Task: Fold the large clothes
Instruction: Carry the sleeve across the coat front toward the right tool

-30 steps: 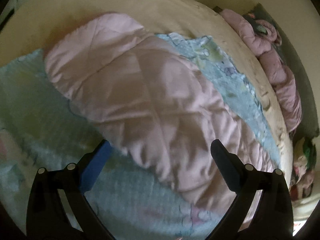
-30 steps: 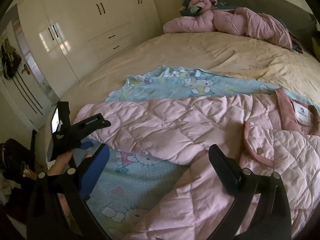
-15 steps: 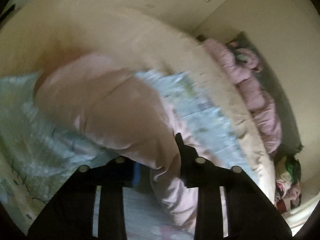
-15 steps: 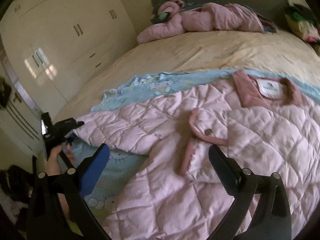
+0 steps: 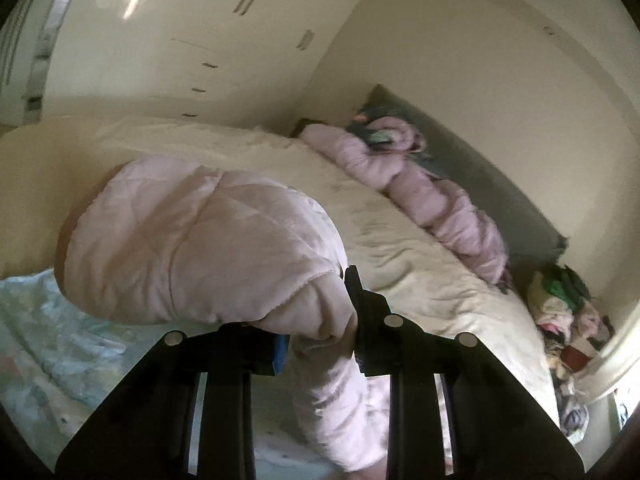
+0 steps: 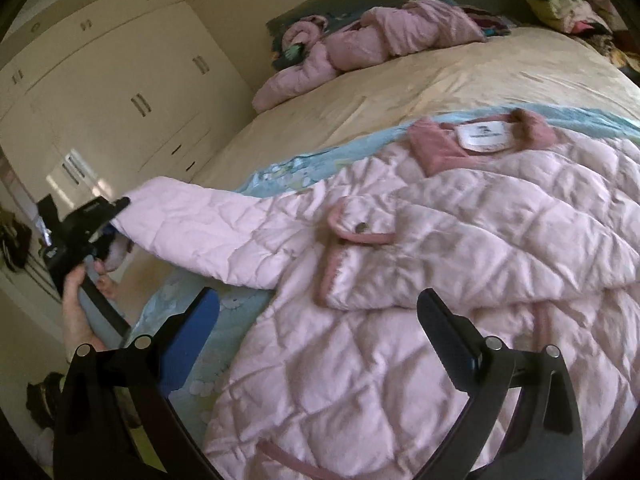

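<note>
A pink quilted jacket [image 6: 440, 280] lies spread on the bed, collar and white label [image 6: 484, 136] toward the headboard. My left gripper [image 5: 320, 320] has its jaws closing, and the pads press on the cuff end of the jacket's sleeve [image 5: 192, 240], which it holds lifted off the bed. In the right wrist view that left gripper [image 6: 92, 224] is at the far left, held by a hand [image 6: 76, 304], with the sleeve [image 6: 192, 220] stretched out to it. My right gripper [image 6: 318, 296] hangs open above the jacket's front, near the pocket flap [image 6: 360, 232], with nothing between its fingers.
A light blue cartoon-print blanket [image 6: 280, 168] lies under the jacket on the cream bed sheet [image 6: 440, 80]. Another pink garment [image 6: 380, 40] is bunched at the grey headboard. A pile of clothes [image 6: 560, 4] sits at the far right. White wardrobes [image 6: 100, 92] stand left of the bed.
My left gripper went from wide open to shut on the sleeve cuff and rose, lifting the sleeve off the blanket. My right gripper, still open, slid sideways toward the jacket's middle.
</note>
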{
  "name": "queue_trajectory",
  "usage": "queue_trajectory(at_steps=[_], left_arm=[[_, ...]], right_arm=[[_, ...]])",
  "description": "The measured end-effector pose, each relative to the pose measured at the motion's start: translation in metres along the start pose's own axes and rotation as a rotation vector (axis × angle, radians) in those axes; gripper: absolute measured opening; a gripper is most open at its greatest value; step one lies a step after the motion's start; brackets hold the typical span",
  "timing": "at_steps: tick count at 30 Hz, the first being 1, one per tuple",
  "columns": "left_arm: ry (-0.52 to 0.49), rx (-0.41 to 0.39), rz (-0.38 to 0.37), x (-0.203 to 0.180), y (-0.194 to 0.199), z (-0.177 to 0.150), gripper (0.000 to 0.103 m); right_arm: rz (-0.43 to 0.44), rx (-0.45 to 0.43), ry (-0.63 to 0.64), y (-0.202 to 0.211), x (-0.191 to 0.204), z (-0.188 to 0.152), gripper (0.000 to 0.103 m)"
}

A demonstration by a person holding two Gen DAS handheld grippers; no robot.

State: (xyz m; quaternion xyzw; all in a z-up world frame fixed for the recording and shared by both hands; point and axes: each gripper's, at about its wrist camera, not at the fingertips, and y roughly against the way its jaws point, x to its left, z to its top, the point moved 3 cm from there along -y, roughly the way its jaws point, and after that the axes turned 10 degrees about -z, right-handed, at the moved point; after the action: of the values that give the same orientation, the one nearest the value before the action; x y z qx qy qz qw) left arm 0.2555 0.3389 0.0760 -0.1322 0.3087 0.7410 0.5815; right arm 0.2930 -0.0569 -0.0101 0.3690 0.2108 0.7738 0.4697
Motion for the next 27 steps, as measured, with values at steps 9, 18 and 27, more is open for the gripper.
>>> queue_trajectory(at_steps=[9, 18, 27], left_arm=[[-0.035, 0.033, -0.196, -0.067, -0.002, -0.023, 0.017], [-0.139, 0.155, -0.430, -0.155, -0.014, -0.080, 0.017], [-0.328, 0.317, -0.595, -0.234, -0.029, -0.159, 0.017]], right_arm=[[-0.037, -0.010, -0.171, 0.021, -0.064, -0.016, 0.099], [-0.070, -0.050, -0.269, 0.049, -0.112, -0.022, 0.099], [-0.131, -0.108, -0.388, 0.088, -0.174, -0.029, 0.099]])
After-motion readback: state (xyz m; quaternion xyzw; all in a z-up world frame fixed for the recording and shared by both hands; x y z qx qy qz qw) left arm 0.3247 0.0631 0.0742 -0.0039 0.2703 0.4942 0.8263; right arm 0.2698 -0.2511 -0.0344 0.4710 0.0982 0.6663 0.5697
